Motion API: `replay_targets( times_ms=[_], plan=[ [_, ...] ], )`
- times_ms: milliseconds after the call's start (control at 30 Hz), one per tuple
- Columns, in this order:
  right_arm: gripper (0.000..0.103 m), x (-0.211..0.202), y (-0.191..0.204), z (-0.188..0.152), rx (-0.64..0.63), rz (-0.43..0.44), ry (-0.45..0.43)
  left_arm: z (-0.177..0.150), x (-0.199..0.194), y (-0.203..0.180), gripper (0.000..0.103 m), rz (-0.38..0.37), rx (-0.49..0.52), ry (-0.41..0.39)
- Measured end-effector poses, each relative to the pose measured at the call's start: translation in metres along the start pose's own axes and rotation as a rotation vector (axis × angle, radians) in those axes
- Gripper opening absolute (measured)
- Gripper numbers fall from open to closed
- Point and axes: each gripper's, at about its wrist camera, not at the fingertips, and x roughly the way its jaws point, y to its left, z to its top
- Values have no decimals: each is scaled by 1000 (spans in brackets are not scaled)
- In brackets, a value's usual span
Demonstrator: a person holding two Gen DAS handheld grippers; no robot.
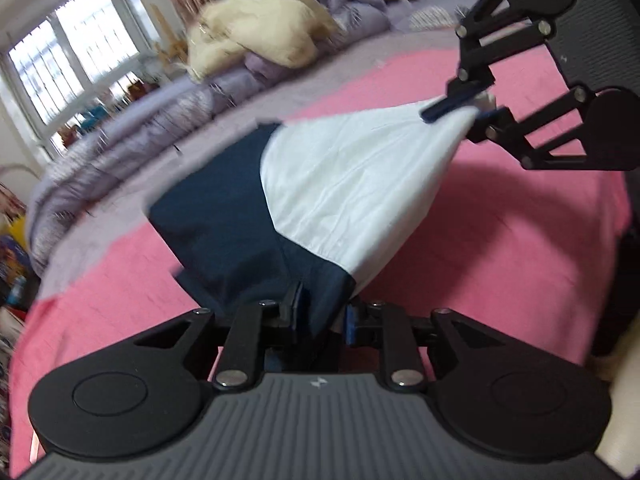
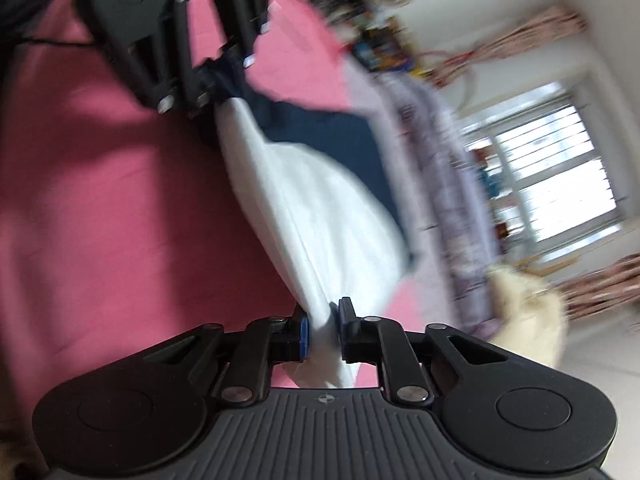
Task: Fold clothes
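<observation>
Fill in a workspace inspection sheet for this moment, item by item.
Surface: pink bedsheet over a bed, bare around the garment.
Job's things: navy-and-white cloth garment, lifted and stretched between both tools.
Clutter: cream fluffy bundle on a rumpled lilac quilt along the far edge.
Grippers: left tool clamps the navy end; right tool clamps the white end.
Cables: thin dark cable lying on the pink sheet, seen in the right wrist view.
Surroundings: bright window, patterned curtains, cluttered shelves; blurred.
</observation>
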Motion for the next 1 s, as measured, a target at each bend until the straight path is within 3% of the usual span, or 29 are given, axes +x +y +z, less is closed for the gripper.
replay_targets(
  times_ms=[167,233,300,400,500,600,700,833,933,1000],
  plan=[
    [24,-24,-8,-11,175,159,22,-16,-22,3,44,-27,-36,39],
    [27,-37,-37,-20,359,280,9,-22,-32,10,57,-38,-71,60],
    [29,-48,-66,-28,545,394,-7,-31,-38,25,61,-26,-146,96],
    [31,-39,-104,-27,764,391,-36,-42,-49,54,60,4,-311,123],
    [31,-1,-118,-3,816,360,-73,-40,-60,84,60,24,-517,78],
    [31,48,-112,40,849,393,-89,-30,-69,91,60,21,-597,6],
    [32,106,-113,86,903,448,-63,-9,-68,79,61,22,-544,-50],
    [33,189,-113,134,869,538,23,18,-38,49,66,6,-372,-64],
    [38,211,-109,143,846,569,50,15,-16,40,66,-33,-370,-14],
    [47,207,-110,145,850,591,29,6,-17,45,66,-65,-406,-11]
  ],
)
